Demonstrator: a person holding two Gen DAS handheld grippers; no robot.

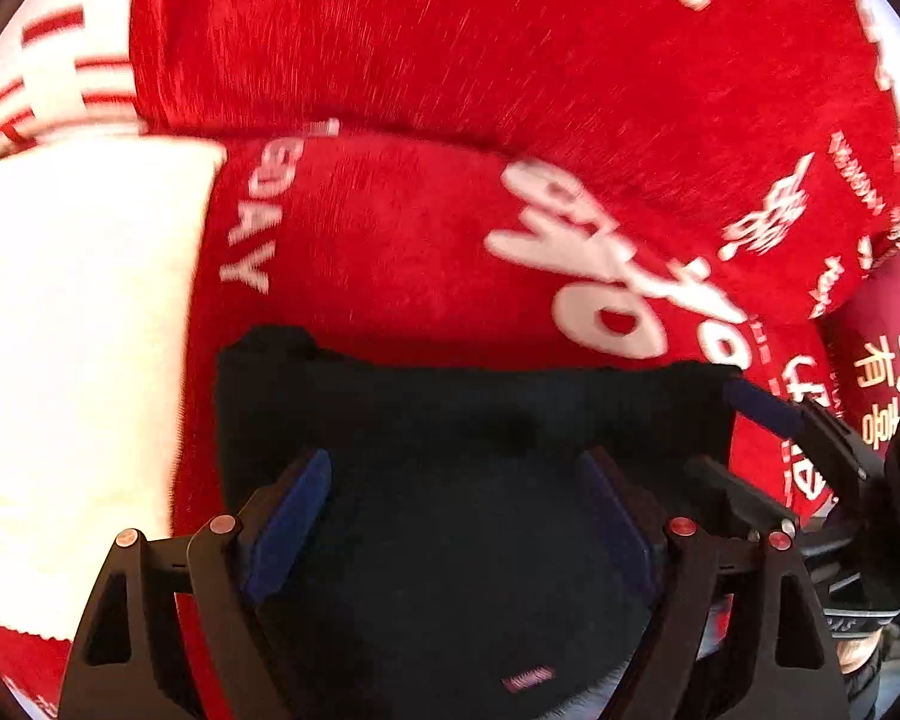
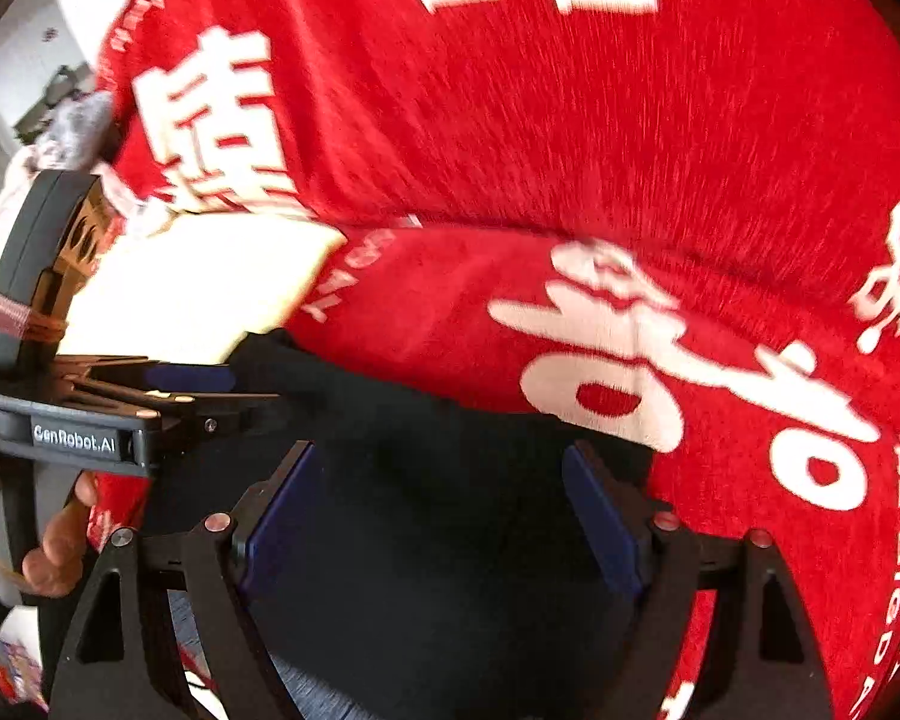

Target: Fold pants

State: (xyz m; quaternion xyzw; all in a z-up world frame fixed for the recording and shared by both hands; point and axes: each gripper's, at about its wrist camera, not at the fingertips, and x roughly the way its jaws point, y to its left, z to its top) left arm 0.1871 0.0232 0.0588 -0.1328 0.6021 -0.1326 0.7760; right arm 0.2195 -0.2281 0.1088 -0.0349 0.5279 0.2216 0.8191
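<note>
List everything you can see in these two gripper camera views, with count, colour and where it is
pants: one, black, folded, lying in front of both grippers and between their fingers
blanket: one, red with white characters and lettering, bunched in folds under and behind the pants
white patch: one, cream-white, on the left of the pants; whether it is part of the blanket or a separate cloth I cannot tell
left gripper: one, black with blue pads, fingers spread wide over the pants; also seen from the side in the right wrist view
right gripper: one, black with blue pads, fingers spread wide over the pants
left hand: one, bare fingers around the left gripper's handle
</note>
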